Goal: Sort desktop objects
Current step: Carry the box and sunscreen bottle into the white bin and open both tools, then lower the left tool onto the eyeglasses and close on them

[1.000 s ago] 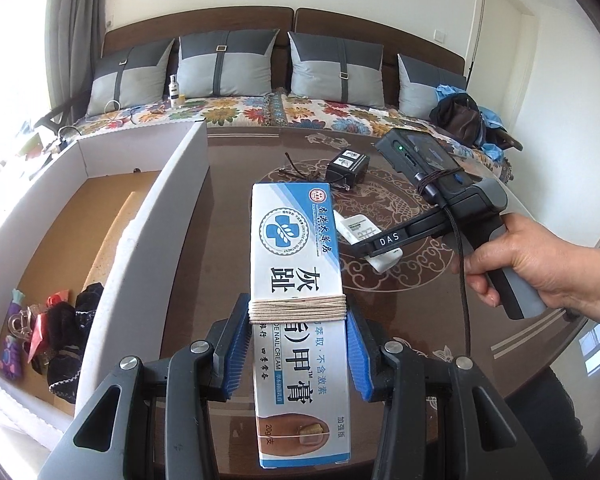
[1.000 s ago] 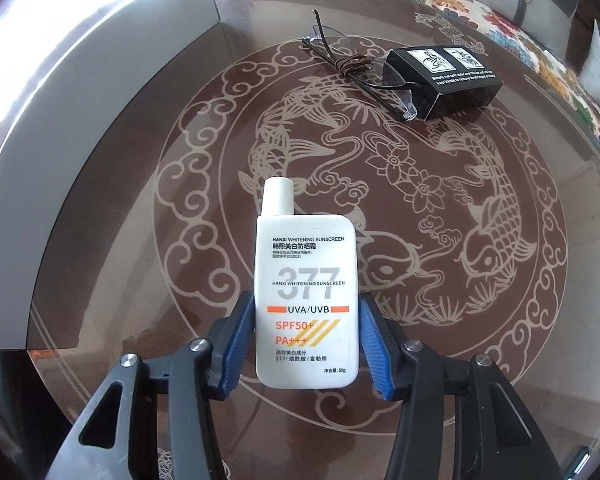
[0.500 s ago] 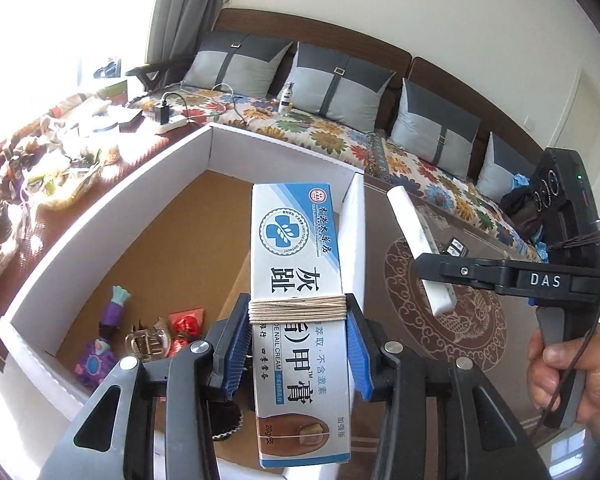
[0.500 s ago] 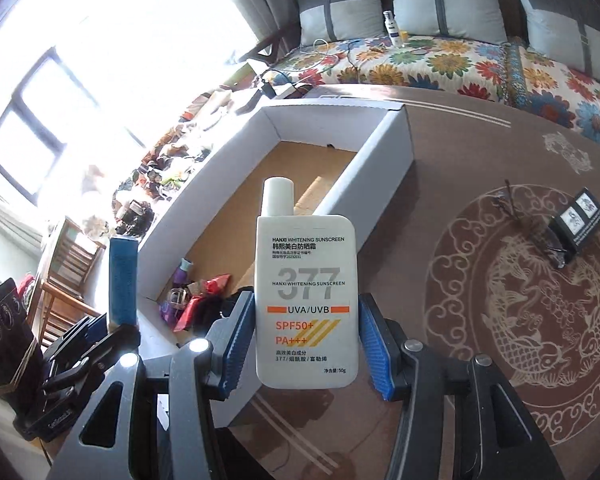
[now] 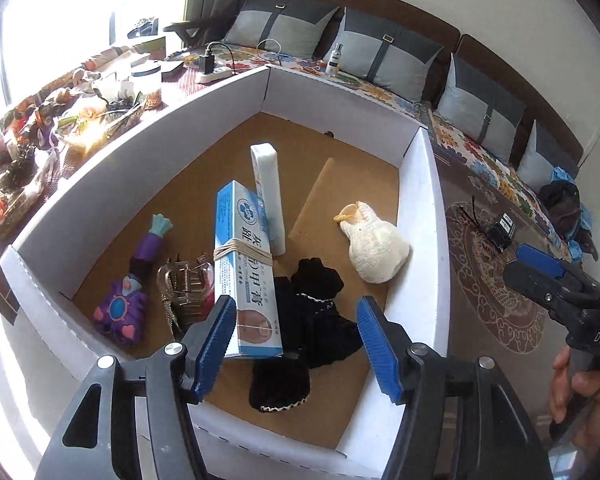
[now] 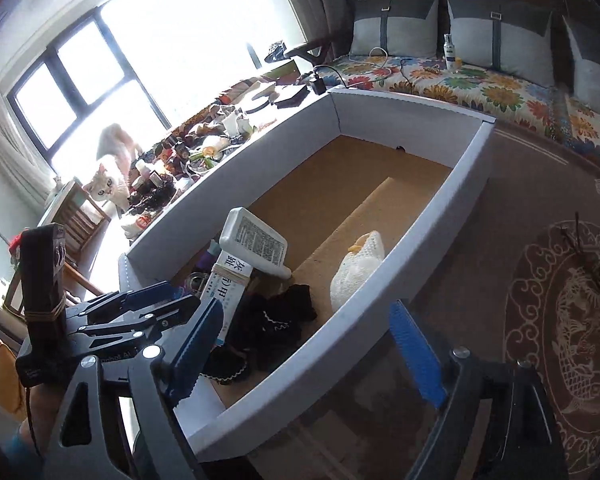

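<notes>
Beyond the left gripper [image 5: 294, 344], the nail cream box [image 5: 244, 276] hides part of the clear hair clip [image 5: 184, 284]; the sunscreen bottle [image 5: 269, 196] shows only its edge, its label unreadable.

Sunlit window [image 6: 88, 92], cushioned sofa [image 6: 480, 68]
</notes>
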`<state>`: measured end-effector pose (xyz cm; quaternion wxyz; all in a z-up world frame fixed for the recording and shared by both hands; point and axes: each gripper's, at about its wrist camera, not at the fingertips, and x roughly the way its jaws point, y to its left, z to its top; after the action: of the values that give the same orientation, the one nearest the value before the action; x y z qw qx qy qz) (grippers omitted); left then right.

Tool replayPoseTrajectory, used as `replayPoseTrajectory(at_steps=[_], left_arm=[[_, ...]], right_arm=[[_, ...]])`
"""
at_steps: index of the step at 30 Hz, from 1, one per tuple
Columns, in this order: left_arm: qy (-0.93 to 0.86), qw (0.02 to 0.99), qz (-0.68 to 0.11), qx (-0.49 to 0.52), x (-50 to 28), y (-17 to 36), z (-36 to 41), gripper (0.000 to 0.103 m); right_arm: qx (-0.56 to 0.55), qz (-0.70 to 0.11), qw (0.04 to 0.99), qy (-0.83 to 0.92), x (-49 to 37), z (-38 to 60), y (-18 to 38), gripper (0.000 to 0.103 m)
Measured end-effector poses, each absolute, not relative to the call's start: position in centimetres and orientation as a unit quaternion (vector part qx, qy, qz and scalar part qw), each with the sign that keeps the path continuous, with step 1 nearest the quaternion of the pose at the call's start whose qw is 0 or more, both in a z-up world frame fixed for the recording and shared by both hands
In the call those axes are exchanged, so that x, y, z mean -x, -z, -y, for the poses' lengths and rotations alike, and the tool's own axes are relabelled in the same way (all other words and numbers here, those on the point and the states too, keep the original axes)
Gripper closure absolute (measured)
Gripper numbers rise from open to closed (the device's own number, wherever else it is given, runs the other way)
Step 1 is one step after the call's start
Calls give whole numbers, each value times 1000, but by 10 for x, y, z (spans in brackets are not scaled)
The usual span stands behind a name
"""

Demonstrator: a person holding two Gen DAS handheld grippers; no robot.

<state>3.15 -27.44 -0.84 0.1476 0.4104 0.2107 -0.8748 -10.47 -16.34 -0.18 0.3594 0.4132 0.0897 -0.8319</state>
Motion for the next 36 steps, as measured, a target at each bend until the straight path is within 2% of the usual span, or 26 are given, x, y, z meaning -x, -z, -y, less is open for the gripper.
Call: replayPoseTrajectory(at_steps=[1,6,8,10,12,20,27,36], left_arm=[[879,136,-206,-407,-29,5,261,41],[902,50,-171,-392,-7,-23,183,40],[905,9,-159,-393,6,-29,148,35],[904,-27,-150,-398,20,-27,115,22],[898,-50,-141,-414,38,-15,87,22],[854,-26,-192,-482,145,48,56,22],[837,58,-281,-466,262,55,81,22],[828,116,-309,-454,351,76,79,22]], right_arm=[[-401,-106,336,846,109,144,6,4],[-415,-178,193,871,132,30,55,4],[-432,-196,138,870,140,-20,77,4],[-446,-201,95,867,145,-68,92,4],[-456,-197,68,865,148,-106,101,3],[-446,-87,72,888,150,-166,103,0],[-446,-88,70,888,149,-160,104,0],[-446,-87,71,888,148,-159,105,0]])
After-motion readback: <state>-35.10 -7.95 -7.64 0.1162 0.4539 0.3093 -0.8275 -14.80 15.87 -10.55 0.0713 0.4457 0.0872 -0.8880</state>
